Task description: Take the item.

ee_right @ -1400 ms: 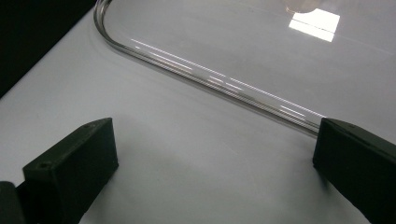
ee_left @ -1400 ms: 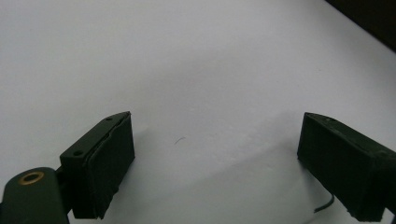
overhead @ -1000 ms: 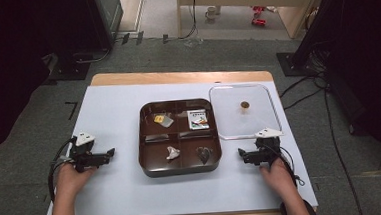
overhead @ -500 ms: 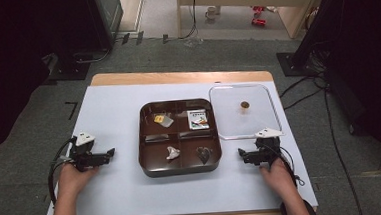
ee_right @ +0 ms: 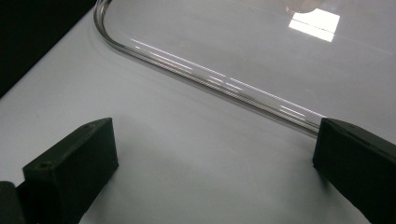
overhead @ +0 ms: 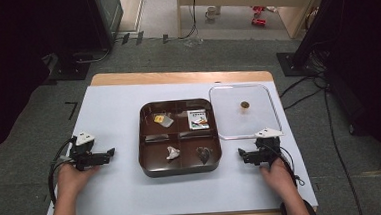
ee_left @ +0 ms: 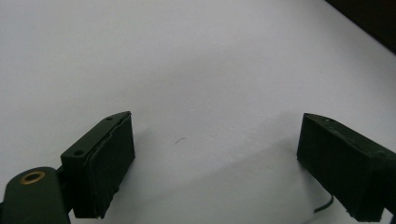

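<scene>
Brown tray [overhead: 151, 162] was sat mid-table with the clear lid [overhead: 267, 128] laid beside it, both grippers (left [overhead: 110, 153], right [overhead: 241, 154]) were held wide apart and empty, so nothing was started and lid pickup was probably needed next.

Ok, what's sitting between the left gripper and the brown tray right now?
Nothing: in the high view, bare white table lies between the left gripper and the brown tray.
</scene>
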Demonstrator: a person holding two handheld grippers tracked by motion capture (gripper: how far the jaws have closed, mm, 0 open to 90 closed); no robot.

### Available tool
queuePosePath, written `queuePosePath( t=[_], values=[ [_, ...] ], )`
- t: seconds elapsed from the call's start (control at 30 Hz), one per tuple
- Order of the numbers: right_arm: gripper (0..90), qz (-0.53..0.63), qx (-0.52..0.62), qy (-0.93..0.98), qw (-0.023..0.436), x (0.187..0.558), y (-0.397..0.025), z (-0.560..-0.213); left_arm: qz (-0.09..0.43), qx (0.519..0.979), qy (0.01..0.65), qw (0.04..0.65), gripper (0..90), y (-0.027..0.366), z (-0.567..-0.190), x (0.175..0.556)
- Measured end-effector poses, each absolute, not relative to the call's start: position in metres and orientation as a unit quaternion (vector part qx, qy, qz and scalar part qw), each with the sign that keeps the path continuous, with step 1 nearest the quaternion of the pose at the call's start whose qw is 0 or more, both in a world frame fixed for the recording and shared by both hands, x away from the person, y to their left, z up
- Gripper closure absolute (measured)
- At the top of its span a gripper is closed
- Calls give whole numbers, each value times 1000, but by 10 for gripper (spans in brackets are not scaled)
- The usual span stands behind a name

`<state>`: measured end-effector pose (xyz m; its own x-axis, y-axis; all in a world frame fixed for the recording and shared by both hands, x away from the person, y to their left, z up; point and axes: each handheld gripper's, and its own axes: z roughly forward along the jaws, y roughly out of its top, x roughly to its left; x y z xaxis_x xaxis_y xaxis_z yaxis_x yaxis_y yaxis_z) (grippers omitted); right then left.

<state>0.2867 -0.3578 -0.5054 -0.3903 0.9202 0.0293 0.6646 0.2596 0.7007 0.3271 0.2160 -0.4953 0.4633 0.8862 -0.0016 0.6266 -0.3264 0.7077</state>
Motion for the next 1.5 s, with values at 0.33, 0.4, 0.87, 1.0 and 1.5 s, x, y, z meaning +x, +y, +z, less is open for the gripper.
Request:
queuePosePath(
  t=[0.33, 0.4, 0.87, 1.0, 1.5],
  values=[
    [0, 324, 515, 768, 198, 287, -358, -505, 183, 798, 498, 287, 159, 207, -486, 332],
    [0, 323, 515, 769, 198, 287, -358, -505, 179, 799, 498, 285, 259, 206, -483, 333],
    [0, 323, 515, 769, 198, 286, -358, -505, 167, 803, 491, 294, 382, 205, -467, 333],
    [0, 323, 515, 769, 198, 286, -358, -505, 155, 804, 493, 296, 387, 204, -464, 335],
    [0, 322, 515, 769, 198, 286, -358, -505, 140, 813, 474, 308, 405, 192, -450, 331]
  ],
)
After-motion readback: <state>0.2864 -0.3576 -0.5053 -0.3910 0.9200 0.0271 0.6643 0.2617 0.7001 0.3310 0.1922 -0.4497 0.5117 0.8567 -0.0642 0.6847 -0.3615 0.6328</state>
